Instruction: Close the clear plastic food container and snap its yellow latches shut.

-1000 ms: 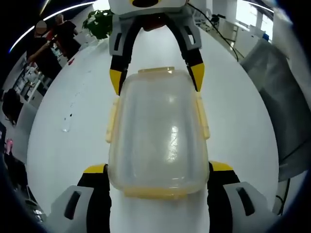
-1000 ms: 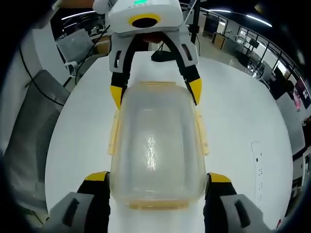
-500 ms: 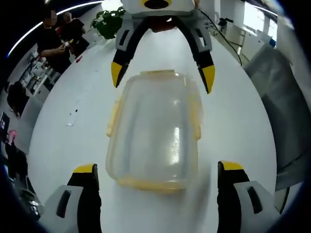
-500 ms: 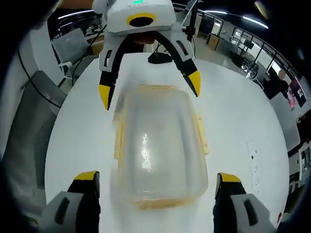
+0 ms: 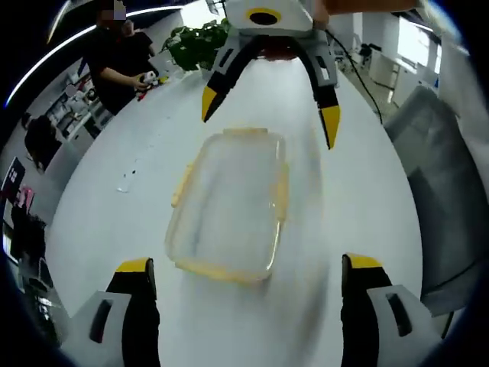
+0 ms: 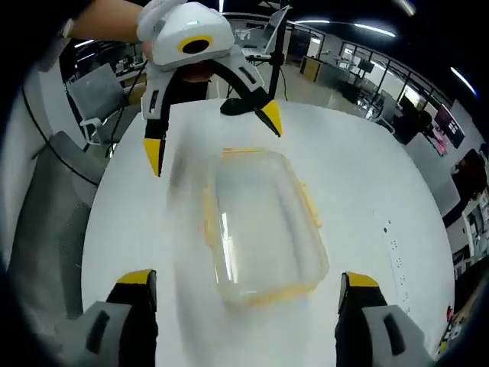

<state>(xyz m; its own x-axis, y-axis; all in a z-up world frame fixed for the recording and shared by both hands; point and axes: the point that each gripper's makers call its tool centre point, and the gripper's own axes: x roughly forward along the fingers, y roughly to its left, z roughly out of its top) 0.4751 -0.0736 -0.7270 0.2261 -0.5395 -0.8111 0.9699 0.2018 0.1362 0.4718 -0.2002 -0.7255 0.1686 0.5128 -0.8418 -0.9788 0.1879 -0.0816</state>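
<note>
Two grippers are facing each other across the clear food container (image 5: 226,205), which is sitting lid-on on the white desk (image 5: 359,191). You are holding the left gripper (image 5: 243,269) with its jaws spread wide, their yellow tips clear of the container's near end. In the left gripper view, your right gripper (image 5: 269,118) is hovering beyond the far end, jaws wide apart and touching nothing. The yellow latches (image 5: 281,193) are lying along the container's long sides; motion blur is making it impossible to tell whether they are snapped down. A potted plant (image 5: 197,46) is standing at the desk's far edge, near a person (image 5: 114,57).
</note>
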